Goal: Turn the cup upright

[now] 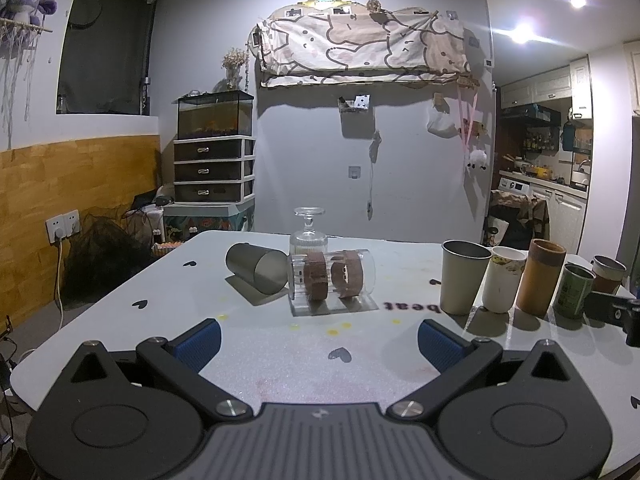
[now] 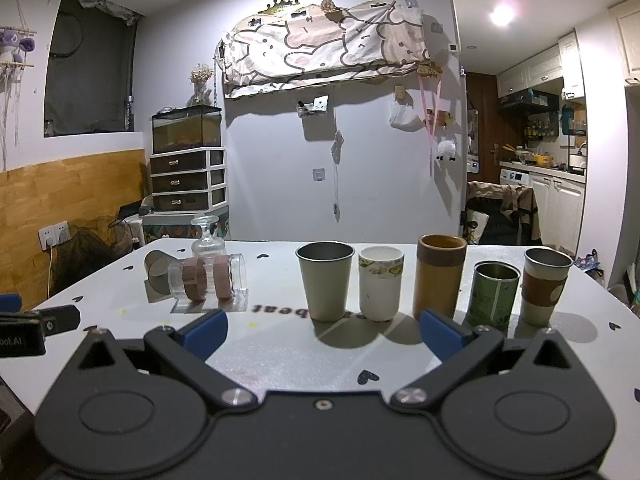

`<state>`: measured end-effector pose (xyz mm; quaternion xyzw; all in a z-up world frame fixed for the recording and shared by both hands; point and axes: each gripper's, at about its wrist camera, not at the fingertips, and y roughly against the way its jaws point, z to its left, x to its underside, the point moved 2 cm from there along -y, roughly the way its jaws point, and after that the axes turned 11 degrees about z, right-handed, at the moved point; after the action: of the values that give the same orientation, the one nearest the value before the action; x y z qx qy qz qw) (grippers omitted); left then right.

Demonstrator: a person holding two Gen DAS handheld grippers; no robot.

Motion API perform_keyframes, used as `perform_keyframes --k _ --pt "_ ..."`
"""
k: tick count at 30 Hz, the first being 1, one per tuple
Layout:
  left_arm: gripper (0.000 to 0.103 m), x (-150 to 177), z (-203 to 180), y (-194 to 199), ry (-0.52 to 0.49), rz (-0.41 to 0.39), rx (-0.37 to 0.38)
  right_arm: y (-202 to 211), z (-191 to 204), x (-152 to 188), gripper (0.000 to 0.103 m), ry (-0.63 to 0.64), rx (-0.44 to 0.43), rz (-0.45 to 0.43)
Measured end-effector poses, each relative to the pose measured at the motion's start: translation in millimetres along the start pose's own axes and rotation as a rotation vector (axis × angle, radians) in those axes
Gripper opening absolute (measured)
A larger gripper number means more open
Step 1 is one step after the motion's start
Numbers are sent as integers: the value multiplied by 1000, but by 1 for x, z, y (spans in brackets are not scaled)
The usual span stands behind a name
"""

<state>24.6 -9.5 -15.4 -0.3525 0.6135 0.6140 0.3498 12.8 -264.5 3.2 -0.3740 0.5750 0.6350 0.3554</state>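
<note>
A clear glass cup with two brown bands (image 1: 332,278) lies on its side on the white table (image 1: 280,360), also in the right wrist view (image 2: 206,278). A grey metal cup (image 1: 256,272) lies on its side just left of it (image 2: 157,270). A stemmed glass (image 1: 308,232) stands upside down behind them (image 2: 207,238). My left gripper (image 1: 320,342) is open and empty, a little short of the clear cup. My right gripper (image 2: 322,330) is open and empty, in front of the upright cups.
Several cups stand upright in a row at the right: a grey metal cup (image 2: 325,282), a white cup (image 2: 380,282), a tall brown cup (image 2: 439,276), a green tin (image 2: 494,296) and a sleeved cup (image 2: 545,286). The left gripper's body (image 2: 36,326) shows at the left edge.
</note>
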Motion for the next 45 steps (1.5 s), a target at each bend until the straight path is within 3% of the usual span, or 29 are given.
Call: perform_keyframes --k 9,15,21,27,35,39,42,45 --pt "103 2 10 1 16 -2 1 -17 -4 -6 103 -22 -34 18" --pt "103 4 30 -1 50 -6 -22 -55 4 -53 103 -127 -133 72" --pt "103 12 68 -6 93 -19 -64 -113 38 -97 103 -212 -157 110" --pt "103 19 110 -10 132 -30 -136 -203 92 -121 103 -326 -163 224" --pt "103 30 165 -15 202 0 -230 -322 141 -113 103 -618 -141 422" --pt "103 30 186 -24 234 38 -264 -358 155 -101 103 -750 -94 468" --pt "103 30 196 -28 247 56 -272 -373 159 -90 103 -868 -8 466" --pt "103 29 201 -30 250 67 -272 -379 160 -83 99 -909 10 477"
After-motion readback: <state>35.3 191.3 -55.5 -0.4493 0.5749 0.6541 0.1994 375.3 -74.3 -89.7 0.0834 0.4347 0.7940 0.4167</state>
